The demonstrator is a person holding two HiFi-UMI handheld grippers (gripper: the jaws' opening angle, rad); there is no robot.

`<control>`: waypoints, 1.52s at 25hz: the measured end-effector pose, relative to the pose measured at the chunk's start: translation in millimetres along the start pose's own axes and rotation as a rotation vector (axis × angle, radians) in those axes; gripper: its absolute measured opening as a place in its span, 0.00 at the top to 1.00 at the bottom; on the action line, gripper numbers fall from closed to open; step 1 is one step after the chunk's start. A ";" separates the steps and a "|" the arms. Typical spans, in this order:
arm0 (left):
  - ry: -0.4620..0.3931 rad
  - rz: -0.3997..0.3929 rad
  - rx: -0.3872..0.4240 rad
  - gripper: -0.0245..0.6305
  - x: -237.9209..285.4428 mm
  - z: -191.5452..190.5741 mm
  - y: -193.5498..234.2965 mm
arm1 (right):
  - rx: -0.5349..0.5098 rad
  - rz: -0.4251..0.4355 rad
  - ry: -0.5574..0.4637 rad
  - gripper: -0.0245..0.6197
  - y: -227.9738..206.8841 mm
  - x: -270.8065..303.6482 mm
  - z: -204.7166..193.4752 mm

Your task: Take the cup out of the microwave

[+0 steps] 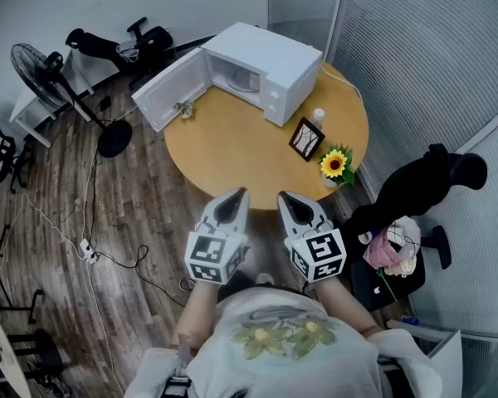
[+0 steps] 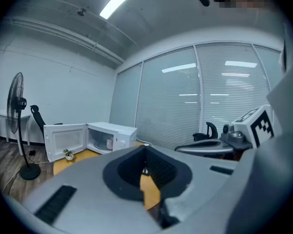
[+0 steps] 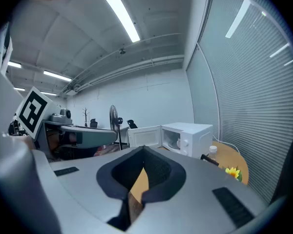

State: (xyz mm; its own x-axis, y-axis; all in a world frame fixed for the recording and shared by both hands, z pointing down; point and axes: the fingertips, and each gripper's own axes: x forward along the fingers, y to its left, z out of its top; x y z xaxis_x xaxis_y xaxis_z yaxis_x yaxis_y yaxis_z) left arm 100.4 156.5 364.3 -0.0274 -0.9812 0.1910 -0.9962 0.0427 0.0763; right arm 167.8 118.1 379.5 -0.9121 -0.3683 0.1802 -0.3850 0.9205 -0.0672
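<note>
A white microwave (image 1: pixel 270 69) stands at the far side of the round wooden table (image 1: pixel 232 160), its door (image 1: pixel 170 94) swung open to the left. A pale cup (image 1: pixel 247 79) sits inside the cavity; it also shows in the left gripper view (image 2: pixel 110 143) and the right gripper view (image 3: pixel 178 142). My left gripper (image 1: pixel 236 193) and right gripper (image 1: pixel 284 196) hover side by side over the table's near edge, far from the microwave and pointing toward it. Both are shut with nothing between the jaws, as the left gripper (image 2: pixel 145 147) and right gripper (image 3: pixel 143 150) views show.
A small object (image 1: pixel 183 110) lies on the table by the open door. A photo frame (image 1: pixel 306 138), a small bottle (image 1: pixel 318 118) and a sunflower (image 1: pixel 334 164) stand on the table's right side. A floor fan (image 1: pixel 58 73) stands left, a black chair (image 1: pixel 423 185) right.
</note>
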 end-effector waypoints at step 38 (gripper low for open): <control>0.038 0.028 0.073 0.56 76.9 -10.0 80.6 | 0.056 -0.011 0.055 0.94 -35.4 79.5 -19.4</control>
State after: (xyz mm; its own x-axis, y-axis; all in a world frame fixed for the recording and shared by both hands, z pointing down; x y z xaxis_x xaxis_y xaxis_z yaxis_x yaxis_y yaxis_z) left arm 18.8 86.4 394.9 -0.0531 -0.9720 0.2287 -0.9985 0.0543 -0.0011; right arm 111.7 58.7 415.2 -0.8993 -0.3691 0.2346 -0.4034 0.9072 -0.1194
